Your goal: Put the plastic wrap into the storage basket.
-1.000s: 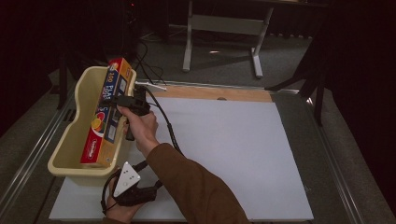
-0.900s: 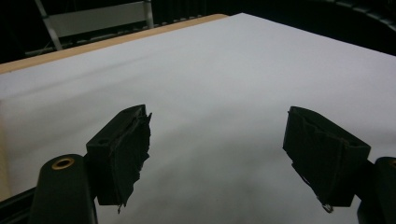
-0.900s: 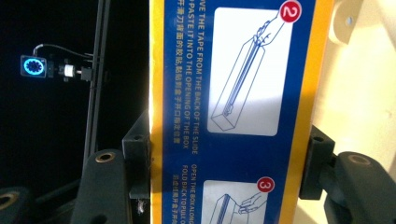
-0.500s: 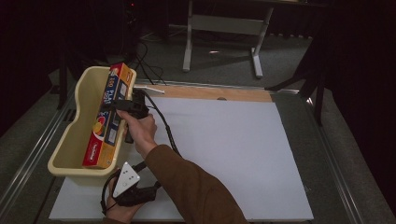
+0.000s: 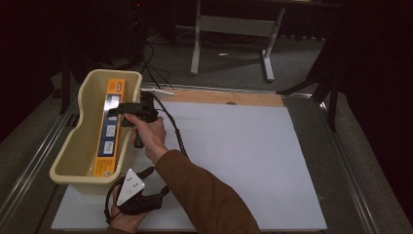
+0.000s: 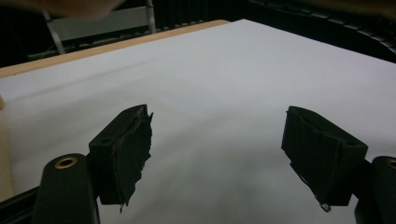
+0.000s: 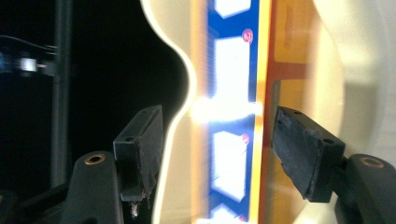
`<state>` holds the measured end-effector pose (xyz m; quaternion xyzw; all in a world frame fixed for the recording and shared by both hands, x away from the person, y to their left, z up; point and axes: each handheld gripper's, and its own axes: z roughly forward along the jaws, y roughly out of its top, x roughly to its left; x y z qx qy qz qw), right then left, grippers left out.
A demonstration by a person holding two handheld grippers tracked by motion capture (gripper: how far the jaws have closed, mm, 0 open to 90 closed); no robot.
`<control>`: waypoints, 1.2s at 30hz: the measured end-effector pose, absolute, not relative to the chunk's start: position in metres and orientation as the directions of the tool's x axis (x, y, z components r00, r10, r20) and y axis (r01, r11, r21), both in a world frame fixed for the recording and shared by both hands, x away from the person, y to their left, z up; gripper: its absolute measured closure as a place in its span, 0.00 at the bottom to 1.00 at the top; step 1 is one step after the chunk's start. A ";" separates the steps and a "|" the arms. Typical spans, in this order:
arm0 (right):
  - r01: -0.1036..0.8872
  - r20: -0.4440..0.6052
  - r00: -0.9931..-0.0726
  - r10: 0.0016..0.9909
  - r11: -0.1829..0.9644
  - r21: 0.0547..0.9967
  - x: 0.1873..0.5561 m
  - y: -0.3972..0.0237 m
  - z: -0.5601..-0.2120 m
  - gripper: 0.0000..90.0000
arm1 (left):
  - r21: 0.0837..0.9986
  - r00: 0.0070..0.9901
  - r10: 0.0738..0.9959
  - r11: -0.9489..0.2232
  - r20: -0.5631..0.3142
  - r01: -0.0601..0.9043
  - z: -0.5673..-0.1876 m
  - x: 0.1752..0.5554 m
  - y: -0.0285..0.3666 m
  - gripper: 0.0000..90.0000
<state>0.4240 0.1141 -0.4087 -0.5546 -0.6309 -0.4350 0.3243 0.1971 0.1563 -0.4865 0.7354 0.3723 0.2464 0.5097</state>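
A long orange and blue box (image 5: 111, 129) lies lengthwise inside the cream plastic tub (image 5: 65, 164) at the table's left. My right gripper (image 5: 117, 111) reaches over the tub's right rim, open, jaws either side of the box's middle without gripping it. In the right gripper view the box (image 7: 233, 70) shows its blue face between the spread jaws of my right gripper (image 7: 217, 144), with the tub wall (image 7: 359, 56) beside it. My left gripper (image 5: 146, 199) rests at the front of the white board, open; the left gripper view has my left gripper (image 6: 217, 154) holding nothing.
The white board (image 5: 234, 161) covers most of the table, with a wooden strip (image 5: 219, 96) along its far edge. A black cable (image 5: 173, 129) trails from the right gripper across the board. A metal stand (image 5: 234, 29) is on the floor beyond.
The box, held tilted against the tub's right side, has dropped flat into the tub. The right gripper has opened and let it go. The left gripper has stayed put.
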 end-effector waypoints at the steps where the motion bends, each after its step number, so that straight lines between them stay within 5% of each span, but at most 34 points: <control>1: 0.981 0.888 -0.178 0.423 0.008 0.193 0.424 0.112 -0.405 0.38 | 0.931 0.604 0.797 -0.211 -0.013 0.298 -0.487 0.197 0.155 0.27; 16: 0.932 0.796 -0.359 0.488 0.146 0.331 0.420 0.083 -0.396 0.42 | 0.932 0.594 0.805 -0.201 -0.019 0.301 -0.488 0.199 0.155 0.27; 21: 0.839 0.649 -0.536 0.540 0.254 0.481 0.412 0.070 -0.390 0.42 | 0.933 0.593 0.805 -0.196 -0.023 0.303 -0.488 0.199 0.155 0.27; 26: 0.775 0.540 -0.614 0.575 0.311 0.550 0.405 0.059 -0.387 0.42 | 0.932 0.593 0.805 -0.197 -0.022 0.303 -0.488 0.199 0.155 0.27; 29: 0.666 0.384 -0.711 0.589 0.391 0.635 0.395 0.040 -0.385 0.43 | 0.932 0.592 0.806 -0.197 -0.022 0.303 -0.488 0.199 0.155 0.27; 36: 0.576 0.260 -0.754 0.603 0.416 0.704 0.382 -0.003 -0.380 0.43 | 0.931 0.594 0.804 -0.200 -0.021 0.305 -0.488 0.200 0.154 0.27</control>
